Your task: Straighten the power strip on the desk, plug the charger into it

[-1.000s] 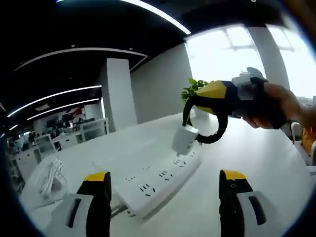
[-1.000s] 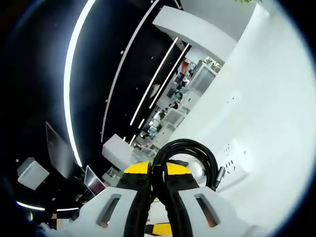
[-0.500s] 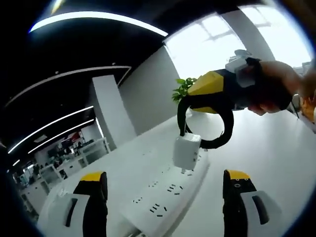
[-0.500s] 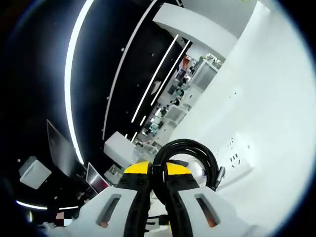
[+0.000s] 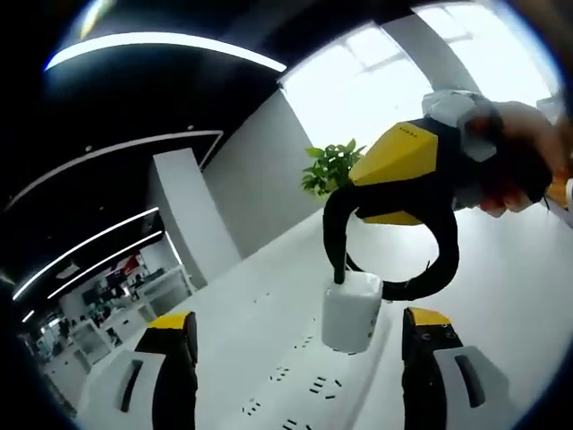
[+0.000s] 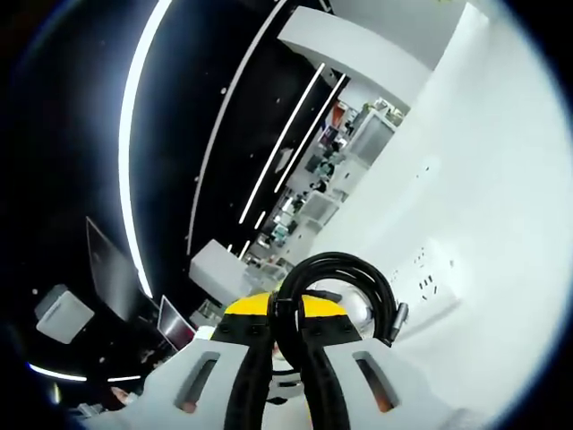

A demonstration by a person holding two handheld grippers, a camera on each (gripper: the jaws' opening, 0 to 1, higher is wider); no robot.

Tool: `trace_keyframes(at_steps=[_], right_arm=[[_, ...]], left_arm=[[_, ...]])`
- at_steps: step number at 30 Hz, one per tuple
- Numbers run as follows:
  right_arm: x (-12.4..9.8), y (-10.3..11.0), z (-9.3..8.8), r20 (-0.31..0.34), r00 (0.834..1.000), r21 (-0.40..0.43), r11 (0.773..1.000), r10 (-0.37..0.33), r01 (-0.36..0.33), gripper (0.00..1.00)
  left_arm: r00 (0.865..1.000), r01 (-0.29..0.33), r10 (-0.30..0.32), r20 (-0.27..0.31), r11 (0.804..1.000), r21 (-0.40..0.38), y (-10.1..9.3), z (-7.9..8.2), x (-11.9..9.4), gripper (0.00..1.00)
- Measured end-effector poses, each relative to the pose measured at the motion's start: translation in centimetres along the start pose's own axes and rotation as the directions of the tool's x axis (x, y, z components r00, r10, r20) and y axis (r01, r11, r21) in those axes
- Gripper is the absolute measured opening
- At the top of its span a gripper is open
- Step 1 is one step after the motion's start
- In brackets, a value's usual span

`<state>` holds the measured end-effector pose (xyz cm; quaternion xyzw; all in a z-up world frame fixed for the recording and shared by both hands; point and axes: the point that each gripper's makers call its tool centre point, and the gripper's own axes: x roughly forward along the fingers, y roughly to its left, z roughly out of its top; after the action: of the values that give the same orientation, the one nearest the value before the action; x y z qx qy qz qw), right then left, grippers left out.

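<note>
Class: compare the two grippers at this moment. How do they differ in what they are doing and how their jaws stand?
The right gripper is shut on the black cable, with the white charger hanging below it; the left gripper holds nothing. The right gripper's jaws are pressed together; the left gripper's stand wide apart over the power strip. Both have yellow-tipped black jaws.

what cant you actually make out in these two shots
- Charger prongs: left gripper view, its underside faces away, so alignment with the sockets is unclear.
- Power strip: left gripper view, cut off by the bottom edge; straightness unknown.
- Right gripper grip point on the black cable: right gripper view, hidden between the shut fingers.
- Background desks: too small and blurred.
</note>
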<state>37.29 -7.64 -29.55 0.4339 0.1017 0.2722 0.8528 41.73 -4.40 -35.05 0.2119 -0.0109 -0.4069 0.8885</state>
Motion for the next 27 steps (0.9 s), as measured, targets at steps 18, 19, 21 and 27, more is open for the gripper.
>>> trace_keyframes(at_steps=[18,19,21,27], right_arm=[[-0.4,-0.2,-0.4,-0.005,1.000,0.002,1.000,0.007,-0.007,0.08],[-0.4,-0.2,-0.3,-0.006,1.000,0.004,1.000,0.007,-0.007,0.08],[-0.3,-0.3,-0.3,-0.008,1.000,0.001,1.000,0.003,-0.003,0.08],[-0.3,0.0,-0.3,-0.008,1.000,-0.013,1.000,0.000,0.000,0.08]], left_arm=[[0.999,0.043,-0.041,-0.030,0.997,0.069,-1.5,-0.3,1.3,0.54],[0.998,0.048,-0.045,-0.035,0.995,0.086,-1.7,-0.3,1.3,0.51],[0.997,0.062,-0.058,-0.041,0.993,0.103,-2.1,-0.4,1.5,0.44],[0.995,0.097,-0.093,-0.041,0.990,0.101,-2.6,-0.5,2.0,0.28]])
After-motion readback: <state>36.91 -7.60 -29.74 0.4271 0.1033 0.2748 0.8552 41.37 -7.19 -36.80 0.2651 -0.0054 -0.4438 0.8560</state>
